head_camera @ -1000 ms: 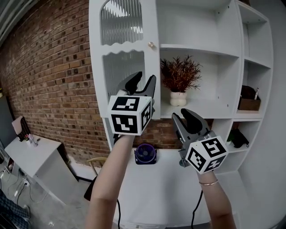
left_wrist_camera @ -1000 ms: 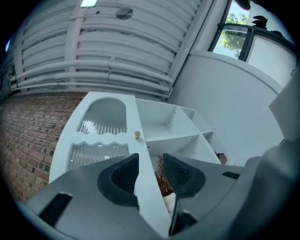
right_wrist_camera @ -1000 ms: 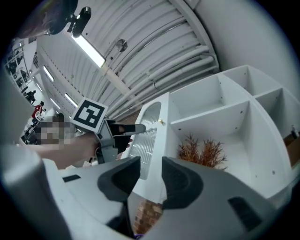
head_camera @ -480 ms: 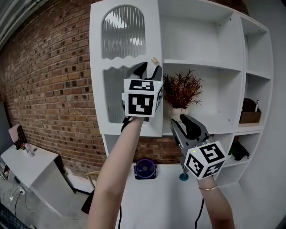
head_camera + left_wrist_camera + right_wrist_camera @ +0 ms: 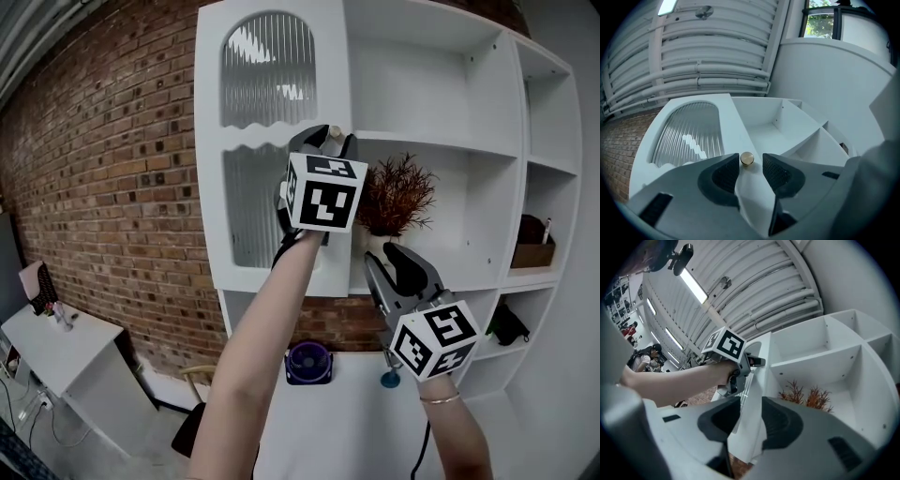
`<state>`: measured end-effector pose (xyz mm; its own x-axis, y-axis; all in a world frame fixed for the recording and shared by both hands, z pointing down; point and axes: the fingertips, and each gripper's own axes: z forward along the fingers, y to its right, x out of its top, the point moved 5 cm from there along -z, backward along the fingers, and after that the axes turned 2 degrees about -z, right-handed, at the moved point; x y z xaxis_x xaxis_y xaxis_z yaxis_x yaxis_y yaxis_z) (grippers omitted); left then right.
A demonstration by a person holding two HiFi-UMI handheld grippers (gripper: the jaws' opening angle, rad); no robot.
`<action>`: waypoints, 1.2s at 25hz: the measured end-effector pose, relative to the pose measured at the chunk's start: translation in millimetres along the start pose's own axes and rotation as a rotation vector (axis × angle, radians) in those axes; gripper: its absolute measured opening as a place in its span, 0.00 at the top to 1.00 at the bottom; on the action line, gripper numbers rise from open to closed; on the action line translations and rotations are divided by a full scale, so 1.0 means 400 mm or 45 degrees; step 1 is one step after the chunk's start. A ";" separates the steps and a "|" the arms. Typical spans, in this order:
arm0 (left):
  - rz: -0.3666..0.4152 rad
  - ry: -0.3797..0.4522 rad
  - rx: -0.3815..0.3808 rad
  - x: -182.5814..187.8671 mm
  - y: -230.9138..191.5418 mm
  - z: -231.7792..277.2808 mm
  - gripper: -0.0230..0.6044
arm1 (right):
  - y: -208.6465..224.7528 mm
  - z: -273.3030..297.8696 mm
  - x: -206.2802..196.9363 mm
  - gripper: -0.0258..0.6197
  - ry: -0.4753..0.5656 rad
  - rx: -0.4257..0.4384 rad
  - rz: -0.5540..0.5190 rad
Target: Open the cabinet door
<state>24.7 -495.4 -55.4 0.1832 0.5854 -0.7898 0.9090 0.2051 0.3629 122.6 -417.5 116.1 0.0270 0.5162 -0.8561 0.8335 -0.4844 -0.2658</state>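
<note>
We reckon staged home corner inside big industrial hall, lab-type setup. Homey bits: brick wall point(image 5: 112, 187), white shelf unit point(image 5: 441, 84) with ribbed-glass door point(image 5: 267, 70), potted plant point(image 5: 394, 202) on shelf, small purple fan point(image 5: 307, 363) below. Not-so-homey bits: corrugated metal ceiling point(image 5: 717, 47), long strip lights point(image 5: 693, 284), people point(image 5: 652, 354) far off across open floor in right gripper view, plain white side table point(image 5: 66, 342) with odd bits on top by wall.

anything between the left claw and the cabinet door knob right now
Nothing visible. The brass knob on the cabinet door sits right at the gap between the open jaws of the left claw.
</note>
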 end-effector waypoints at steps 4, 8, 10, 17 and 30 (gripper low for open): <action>0.000 -0.011 0.022 0.000 -0.005 0.012 0.77 | 0.000 0.003 -0.006 0.75 -0.002 0.002 -0.010; 0.015 -0.013 0.057 0.000 -0.011 0.019 0.84 | 0.000 0.002 -0.007 0.75 0.003 0.001 -0.020; 0.018 -0.014 0.063 0.000 -0.011 0.021 0.84 | -0.002 0.003 -0.011 0.75 0.000 0.004 -0.019; 0.020 -0.010 0.088 0.004 -0.011 0.009 0.83 | -0.007 0.001 -0.028 0.75 -0.017 0.002 -0.005; -0.015 0.038 0.089 0.039 -0.013 -0.049 0.84 | -0.014 -0.031 -0.013 0.75 -0.031 0.010 0.001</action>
<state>15.5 -471.8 -60.1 0.1622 0.6064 -0.7785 0.9350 0.1577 0.3176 124.6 -408.7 127.4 0.0140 0.4985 -0.8668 0.8290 -0.4905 -0.2687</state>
